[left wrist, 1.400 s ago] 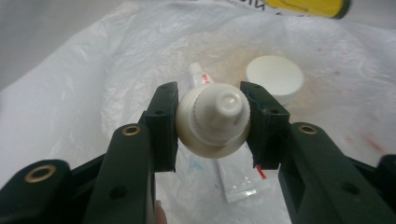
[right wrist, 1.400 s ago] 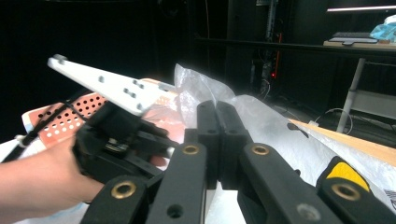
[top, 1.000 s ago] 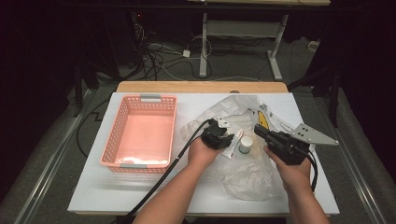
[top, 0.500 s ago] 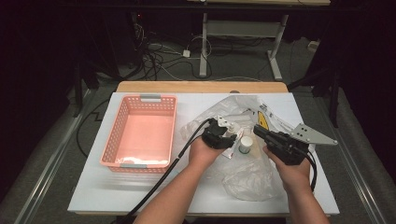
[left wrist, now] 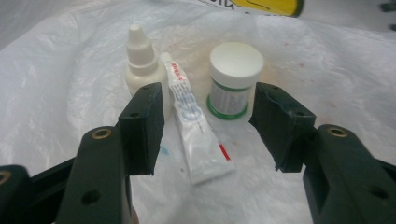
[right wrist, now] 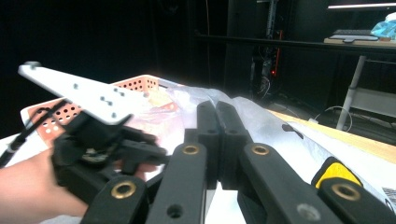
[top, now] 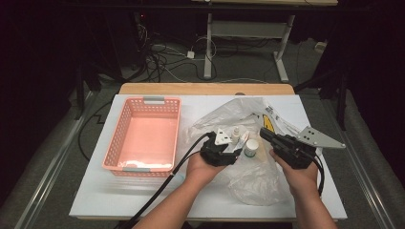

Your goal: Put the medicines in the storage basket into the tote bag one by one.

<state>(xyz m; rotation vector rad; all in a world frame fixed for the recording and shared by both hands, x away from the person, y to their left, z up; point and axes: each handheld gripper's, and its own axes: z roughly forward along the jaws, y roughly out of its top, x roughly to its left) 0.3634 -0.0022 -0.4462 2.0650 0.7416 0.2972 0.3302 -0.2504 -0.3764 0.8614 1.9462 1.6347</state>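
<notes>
On the white table there's a crumpled clear plastic bag spread out right of centre, and three little items sit on top of it: a small white dropper bottle, a thin white ointment tube and a small round jar with a white lid and a green base. From the left gripper view they go left to right in that order, bottle and tube pretty much touching, the jar just beside the tube with a small gap. The tube lies flat, its crimped end nearest the camera.

Left gripper is spread wide, nothing between its jaws, and it hangs low over the bag with the tube lined up in the gap. In the high view that same gripper sits just left of the items, held in the person's left hand.

Right gripper has its jaws pressed together, holding nothing as far as I can see. In the high view it's at the right side of the bag, pointing toward the items from the right, in the person's right hand.

Over on the left side of the table is a pink plastic basket, well apart from the bag. Can't really make out anything inside it. At the far edge of the bag there's a yellow and black printed label, too small to read.
</notes>
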